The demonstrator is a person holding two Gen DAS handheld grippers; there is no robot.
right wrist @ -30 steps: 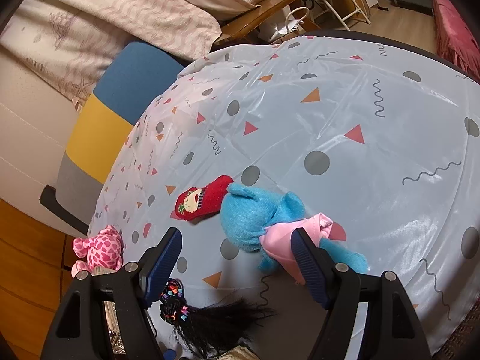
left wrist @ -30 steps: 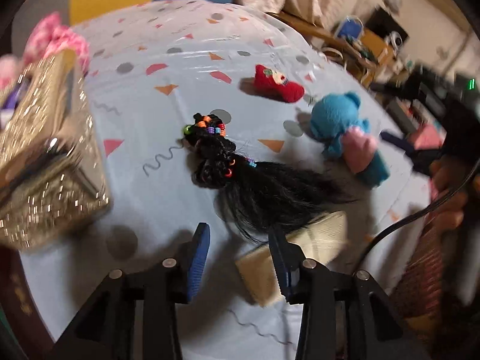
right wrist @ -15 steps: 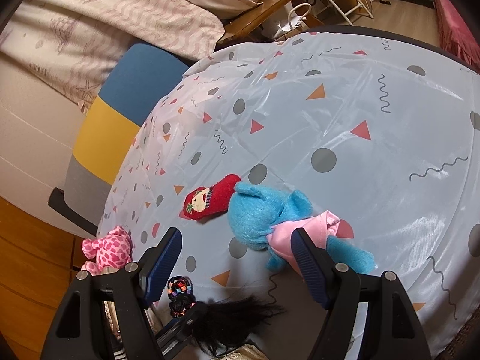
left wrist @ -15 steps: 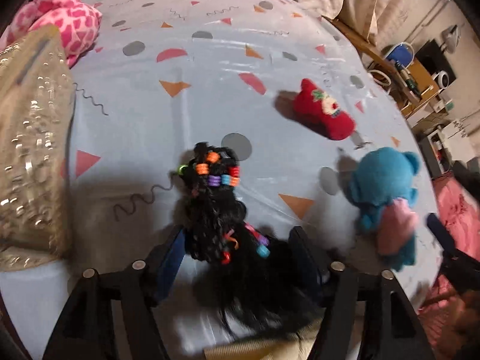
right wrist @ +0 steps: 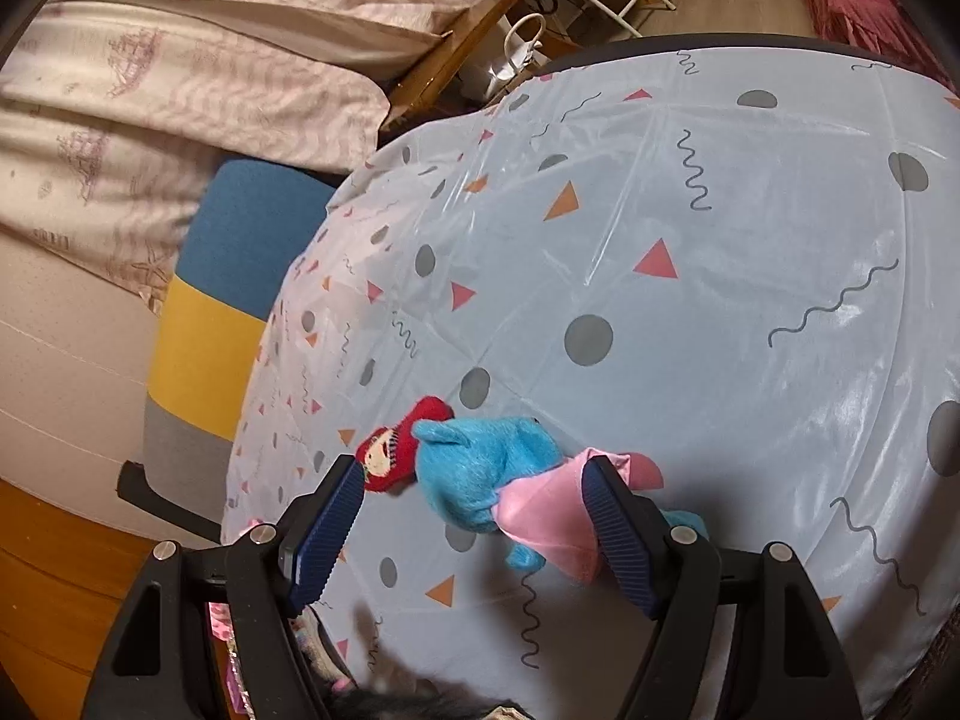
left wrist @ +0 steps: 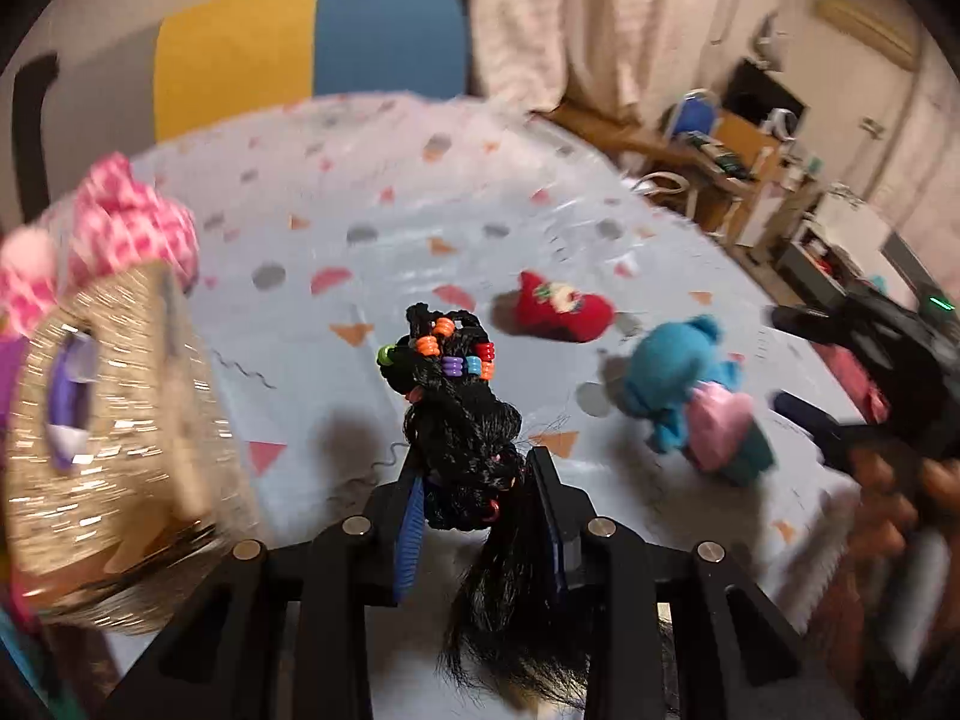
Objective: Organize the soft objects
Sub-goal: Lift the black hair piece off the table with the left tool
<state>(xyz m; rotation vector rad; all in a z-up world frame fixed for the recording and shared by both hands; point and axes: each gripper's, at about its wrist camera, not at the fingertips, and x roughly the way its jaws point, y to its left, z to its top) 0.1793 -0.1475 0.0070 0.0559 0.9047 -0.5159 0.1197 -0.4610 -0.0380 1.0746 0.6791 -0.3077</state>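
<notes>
My left gripper (left wrist: 480, 480) is shut on a black braided hairpiece (left wrist: 462, 420) with coloured beads and holds it above the table, its loose hair hanging down. A gold sequinned bag (left wrist: 102, 438) stands open at the left, with a pink spotted plush (left wrist: 114, 234) behind it. A red stocking toy (left wrist: 558, 312) and a blue plush with a pink dress (left wrist: 690, 396) lie on the table. My right gripper (right wrist: 474, 516) is open, low over the blue plush (right wrist: 486, 462), beside the red toy (right wrist: 396, 450).
The round table (right wrist: 720, 240) has a pale blue patterned plastic cover. A yellow and blue chair (left wrist: 306, 48) stands behind it. A bed with pink bedding (right wrist: 180, 60) and cluttered desks (left wrist: 720, 144) lie beyond the table's edge.
My left gripper closed on the black hairpiece and lifted it off the table, swinging toward the gold bag. My right gripper moved slightly closer to the blue plush.
</notes>
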